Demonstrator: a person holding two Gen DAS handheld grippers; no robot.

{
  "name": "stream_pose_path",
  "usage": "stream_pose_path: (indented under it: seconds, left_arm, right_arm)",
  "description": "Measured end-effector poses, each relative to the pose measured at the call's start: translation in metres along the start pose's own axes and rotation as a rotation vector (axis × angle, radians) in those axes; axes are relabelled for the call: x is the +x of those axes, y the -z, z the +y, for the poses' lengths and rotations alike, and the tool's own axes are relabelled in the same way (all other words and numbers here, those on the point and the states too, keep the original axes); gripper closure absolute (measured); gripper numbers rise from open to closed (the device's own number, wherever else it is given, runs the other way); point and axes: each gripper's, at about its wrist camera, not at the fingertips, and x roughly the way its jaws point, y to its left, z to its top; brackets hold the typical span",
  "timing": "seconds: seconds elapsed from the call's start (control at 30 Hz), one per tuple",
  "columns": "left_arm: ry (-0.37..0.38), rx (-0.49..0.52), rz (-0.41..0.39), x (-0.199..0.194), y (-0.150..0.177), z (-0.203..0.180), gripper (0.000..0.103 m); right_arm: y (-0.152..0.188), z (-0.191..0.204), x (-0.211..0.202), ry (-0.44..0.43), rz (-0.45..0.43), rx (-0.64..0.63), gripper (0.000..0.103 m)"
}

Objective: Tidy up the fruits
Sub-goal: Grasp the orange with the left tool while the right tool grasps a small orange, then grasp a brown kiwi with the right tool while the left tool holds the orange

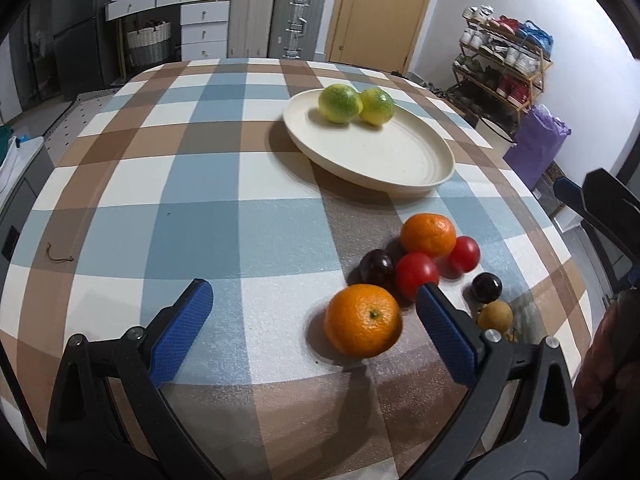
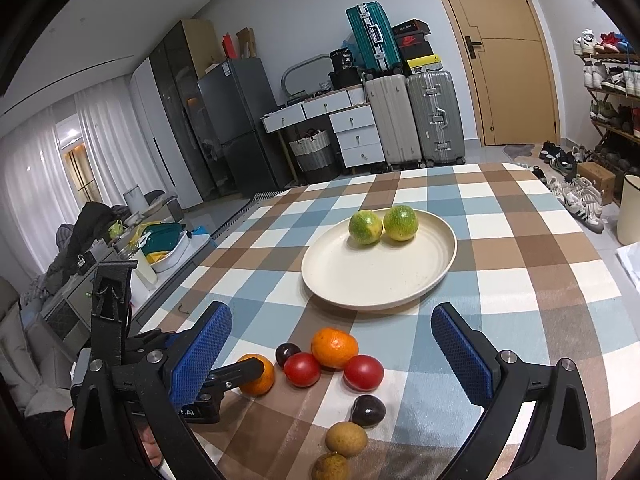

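**Fruit Cluster Near the Plate, Both Grippers Empty**

The landmark is the cream plate (image 2: 440,272), resting on the checked tablecloth (image 2: 520,240). Two green-yellow citrus fruits (image 2: 365,227) sit on the plate's far portion, touching each other; the remainder of the plate is bare.

The loose fruit lies on the cloth on the near side of the plate, apart from its rim. Closest to the plate is an orange mandarin (image 2: 334,347). Two red tomatoes (image 2: 303,369) flank it on the near side and touch it (the second tomato (image 2: 363,372) lies to the right in the right wrist view). A dark plum (image 2: 287,353) lies just beside the first tomato. A second orange (image 1: 363,320) lies further from the plate. A second dark plum (image 2: 368,410) and two small brown fruits (image 2: 346,439) lie furthest from the plate, at the table's near edge.

The left gripper (image 1: 314,294) hovers over the cloth on the near side of the plate, jaws spread wide, nothing between them. The second orange sits just inside its right finger (image 1: 444,328), without visible contact.

The right gripper (image 2: 332,320) is also spread wide and empty, positioned above the cluster, with the plate beyond its fingertips.
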Motion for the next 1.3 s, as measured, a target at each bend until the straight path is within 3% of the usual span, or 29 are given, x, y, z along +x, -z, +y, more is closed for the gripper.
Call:
stream_pose_path:
  seconds: [0.07, 0.23, 0.33, 0.4, 0.43, 0.53, 0.9, 1.3]
  left_arm:
    - [-0.001, 0.012, 0.001, 0.0, 0.0, -0.003, 0.003]
    - [0.023, 0.03, 0.019, 0.003, 0.002, -0.006, 0.022]
    - [0.054, 0.038, 0.035, 0.005, 0.005, -0.007, 0.038]
    - [0.115, 0.038, 0.042, 0.005, 0.005, -0.008, 0.061]
    - [0.138, 0.043, 0.045, 0.004, 0.006, -0.01, 0.066]
    - [0.13, 0.075, 0.045, 0.003, 0.006, -0.016, 0.066]
    - [0.146, 0.039, 0.02, -0.014, 0.006, -0.005, 0.066]
    - [0.134, 0.013, -0.021, -0.038, 0.008, 0.008, 0.066]
  right_arm:
    - [0.001, 0.0, 0.0, 0.0, 0.002, 0.002, 0.001]
    - [0.003, -0.001, -0.001, 0.0, 0.007, 0.008, 0.001]
    - [0.002, -0.001, -0.001, 0.001, 0.006, 0.006, 0.001]
    - [0.003, -0.001, -0.001, 0.001, 0.008, 0.008, 0.001]
    - [0.003, -0.002, -0.001, 0.001, 0.008, 0.009, 0.001]
    - [0.006, -0.004, -0.001, 0.005, 0.014, 0.016, 0.001]
    - [0.011, -0.009, -0.003, 0.026, 0.041, 0.045, 0.001]
    - [0.024, -0.001, -0.006, 0.022, 0.096, -0.009, 0.001]
